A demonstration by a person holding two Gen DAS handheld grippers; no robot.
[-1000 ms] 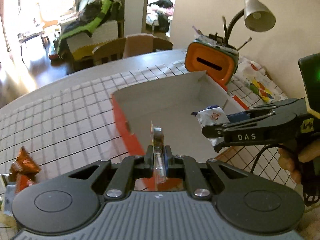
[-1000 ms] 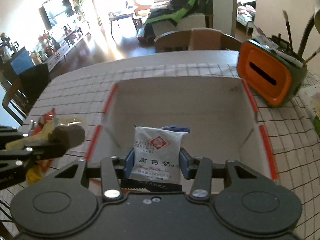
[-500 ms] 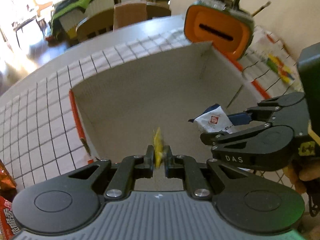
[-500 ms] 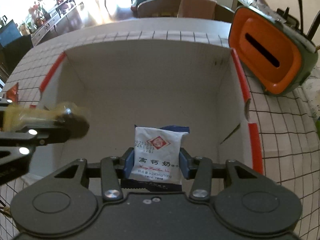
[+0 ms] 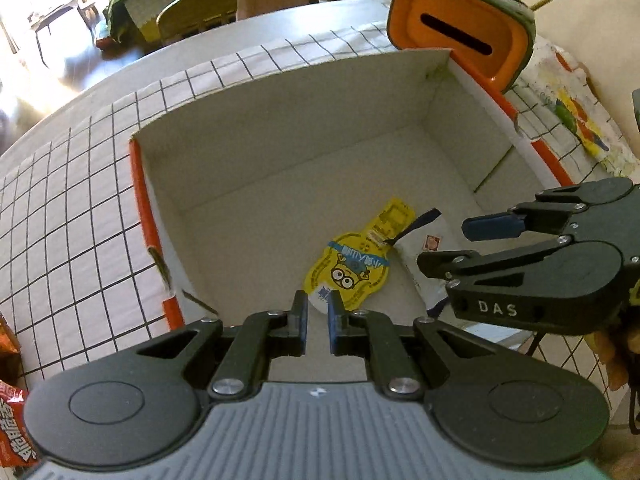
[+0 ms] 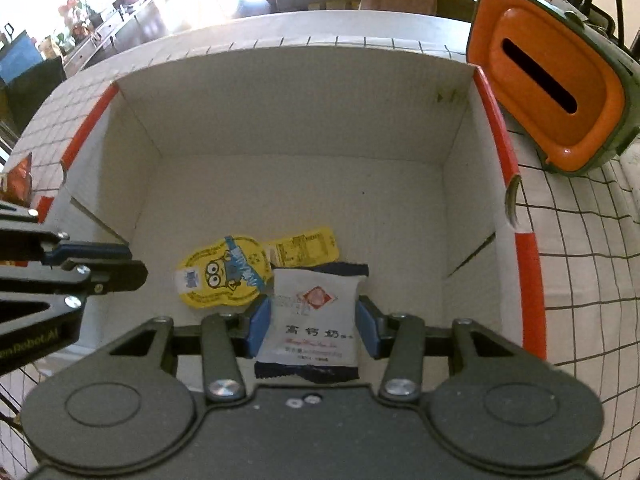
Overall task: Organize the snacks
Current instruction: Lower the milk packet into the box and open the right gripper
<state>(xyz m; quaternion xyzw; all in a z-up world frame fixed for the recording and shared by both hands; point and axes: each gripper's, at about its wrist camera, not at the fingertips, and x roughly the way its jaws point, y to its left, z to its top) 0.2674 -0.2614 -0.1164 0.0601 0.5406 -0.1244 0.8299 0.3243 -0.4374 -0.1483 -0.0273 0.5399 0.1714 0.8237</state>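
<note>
Both grippers point steeply down into an open cardboard box (image 6: 280,128) with orange-red edges that stands on a worktop (image 5: 80,200) covered in a white cloth with a black grid. The left gripper (image 5: 317,322) hangs over the box's near wall, its blue-padded jaws narrowed to a slim gap with nothing between them. Just beyond its tips a yellow cartoon snack packet (image 5: 352,268) lies flat on the box floor. The right gripper (image 6: 308,326) comes in from the right side, low inside the box; its jaws are opening, and a white sachet (image 6: 310,316) with a red diamond mark and dark printed characters sits between the blue pads, which stand clear of its sides. The sachet lies on the box floor, its far edge touching the yellow packet. An orange and green holder (image 6: 552,92) stands just past the box's far right corner. Red snack bags (image 5: 12,432) lie on the cloth left of the box.
</note>
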